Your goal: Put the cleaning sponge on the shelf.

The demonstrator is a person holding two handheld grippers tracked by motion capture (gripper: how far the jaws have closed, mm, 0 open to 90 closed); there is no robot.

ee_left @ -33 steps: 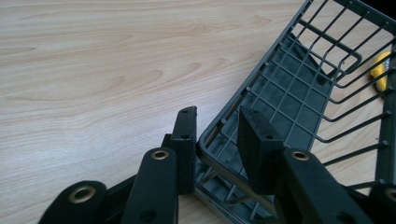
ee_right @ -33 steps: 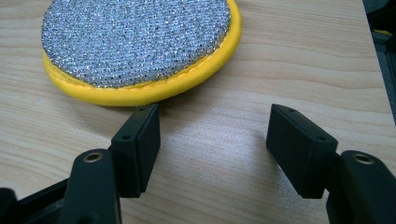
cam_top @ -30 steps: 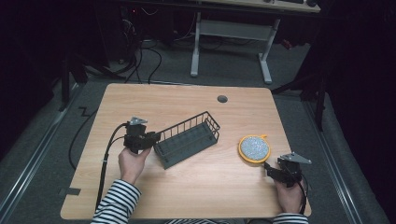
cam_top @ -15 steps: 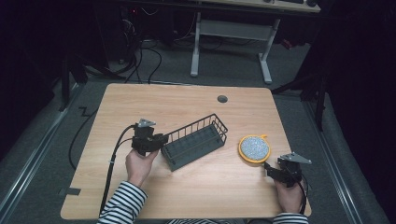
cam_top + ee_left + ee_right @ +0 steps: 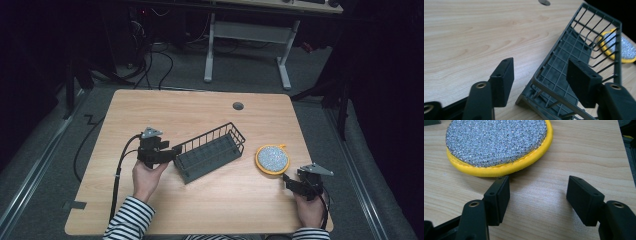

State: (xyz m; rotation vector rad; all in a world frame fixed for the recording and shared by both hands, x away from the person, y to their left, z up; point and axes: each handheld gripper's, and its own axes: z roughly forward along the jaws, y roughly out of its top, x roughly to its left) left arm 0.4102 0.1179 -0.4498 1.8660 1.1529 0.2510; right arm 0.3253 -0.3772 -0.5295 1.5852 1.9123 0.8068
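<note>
At the lower left of the high view, the left gripper [image 5: 172,151] sits at the near end of the dark wire basket [image 5: 212,150], its jaws just opened and now spread: in the left gripper view the basket's end rim [image 5: 554,93] runs between the pads, neither pressing it. The basket lies slantwise at the middle of the wooden table [image 5: 200,110]. Right of it lies the round yellow-rimmed scrub pad [image 5: 272,158]. At the lower right, the right gripper [image 5: 289,181] rests with jaws spread and empty, just short of the pad.
</note>
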